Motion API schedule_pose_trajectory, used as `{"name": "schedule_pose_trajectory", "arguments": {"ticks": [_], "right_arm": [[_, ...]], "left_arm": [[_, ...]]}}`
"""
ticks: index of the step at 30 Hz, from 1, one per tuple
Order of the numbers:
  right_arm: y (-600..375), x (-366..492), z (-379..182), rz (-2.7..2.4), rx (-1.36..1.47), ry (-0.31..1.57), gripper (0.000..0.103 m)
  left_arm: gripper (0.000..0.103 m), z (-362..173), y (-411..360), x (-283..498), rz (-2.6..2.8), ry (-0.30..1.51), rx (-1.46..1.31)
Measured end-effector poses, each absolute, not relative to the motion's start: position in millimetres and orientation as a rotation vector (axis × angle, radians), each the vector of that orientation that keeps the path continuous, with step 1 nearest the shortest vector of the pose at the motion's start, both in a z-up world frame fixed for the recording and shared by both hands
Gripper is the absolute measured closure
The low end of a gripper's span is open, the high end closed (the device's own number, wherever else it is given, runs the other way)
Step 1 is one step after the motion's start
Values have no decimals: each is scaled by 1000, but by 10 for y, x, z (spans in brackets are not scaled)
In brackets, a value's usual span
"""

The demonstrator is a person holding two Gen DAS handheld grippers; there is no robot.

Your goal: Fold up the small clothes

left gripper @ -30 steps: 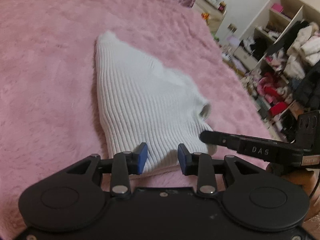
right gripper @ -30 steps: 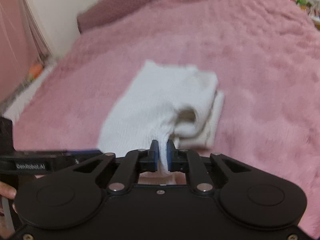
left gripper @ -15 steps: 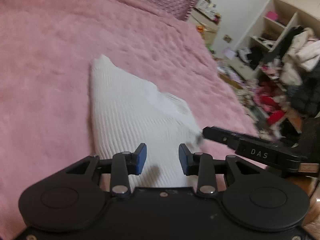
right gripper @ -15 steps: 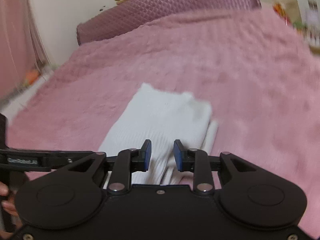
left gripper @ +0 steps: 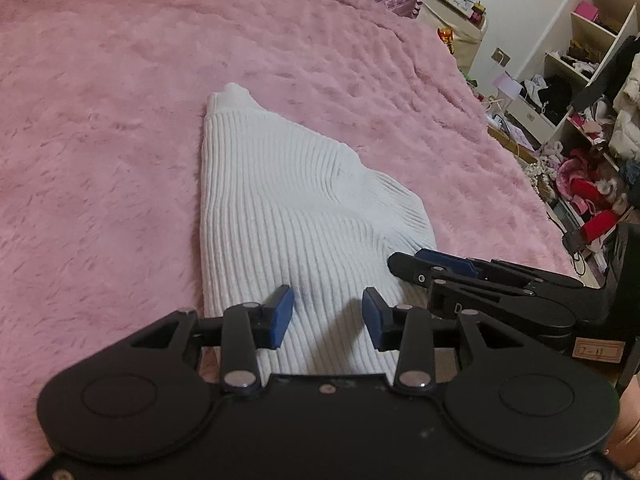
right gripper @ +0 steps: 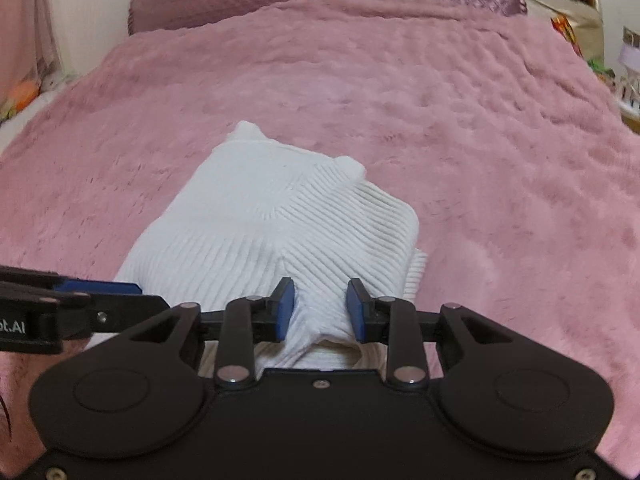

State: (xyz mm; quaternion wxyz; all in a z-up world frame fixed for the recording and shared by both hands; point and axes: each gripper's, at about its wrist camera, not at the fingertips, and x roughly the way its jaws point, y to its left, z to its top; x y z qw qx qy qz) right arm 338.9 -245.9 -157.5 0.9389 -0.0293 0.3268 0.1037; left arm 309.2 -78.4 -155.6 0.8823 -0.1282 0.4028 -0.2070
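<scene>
While both sit at the near hem:
left tongs [left gripper: 326,318]: parted, holding nothing, over near edge
right tongs [right gripper: 320,310]: parted, empty, straddling a puckered fold
white ribbed sweater [left gripper: 296,216]: folded, flat on pink bed [left gripper: 120,100]
handling: likely light, soft, floppy, stretchy; not fragile
grip spot: near corners, pinch all layers
long axis: runs away from tongs, narrow cuffed end far

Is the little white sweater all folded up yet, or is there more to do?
Mostly folded, it seems. The white sweater lies on the pink blanket as a compact bundle with layers stacked along its right edge. Nothing is in hand: the left gripper and right gripper are both open above its near edge. What may be left is one last fold or some tidying; a small opening gapes at the near end.
</scene>
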Motion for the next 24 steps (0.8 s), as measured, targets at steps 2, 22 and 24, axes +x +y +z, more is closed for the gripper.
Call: {"name": "schedule_pose_trajectory", "arguments": {"ticks": [2, 22, 24], "right_arm": [[-2444, 3395, -1563, 211, -66, 669, 75], [-3434, 3413, -1452, 358, 437, 732, 46], [-3474, 3451, -1574, 364, 496, 761, 46]], "left_arm": [[61, -1530, -835, 3094, -435, 841, -259], [57, -1619, 281, 3410, -472, 889, -654], [57, -1730, 299, 3492, -489, 929, -692]]}}
